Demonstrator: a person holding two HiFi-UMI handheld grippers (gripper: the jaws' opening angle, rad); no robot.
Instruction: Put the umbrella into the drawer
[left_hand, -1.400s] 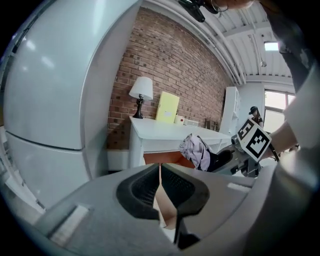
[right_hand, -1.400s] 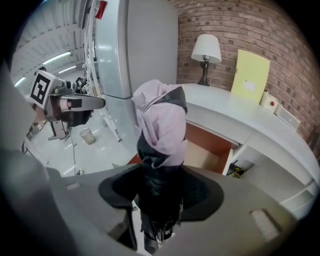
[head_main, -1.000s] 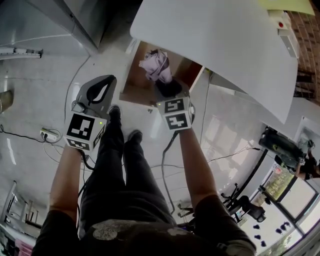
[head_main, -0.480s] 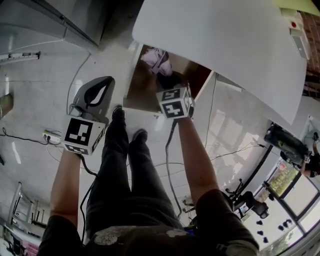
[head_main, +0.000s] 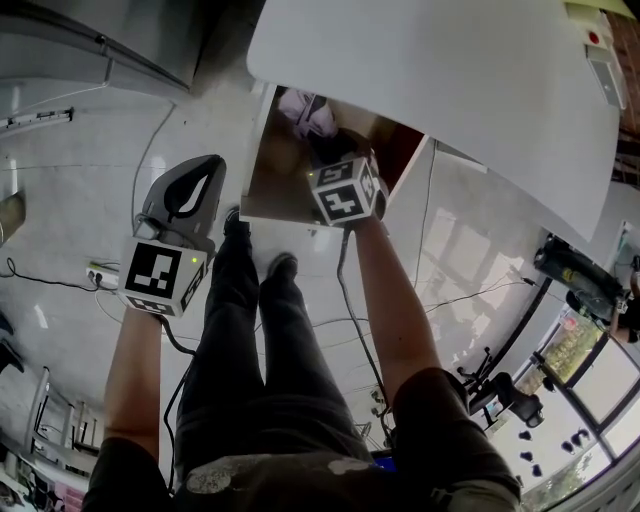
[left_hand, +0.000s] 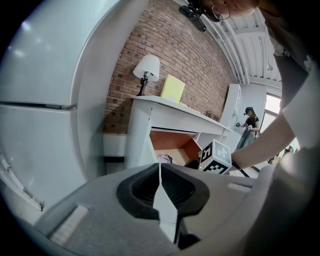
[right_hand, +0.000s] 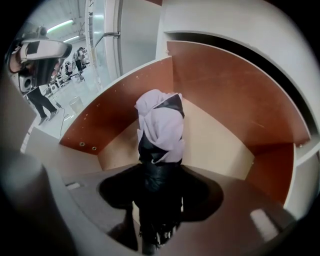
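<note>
The left tongs (left_hand: 160, 192) hang shut and empty at the left, well apart from the work. To their right, the right tongs (right_hand: 157, 210) clamp the dark end of the umbrella (right_hand: 160, 125), whose lilac end is already low inside the open drawer (right_hand: 225, 95); release is what remains. Compared with a second ago, the right tongs have sunk deeper into the drawer

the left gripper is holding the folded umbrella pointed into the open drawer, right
Not the left: the right gripper holds the folded umbrella, pointed into the open drawer. The right gripper view shows its jaws closed on it; the left gripper is shut on nothing.
</note>
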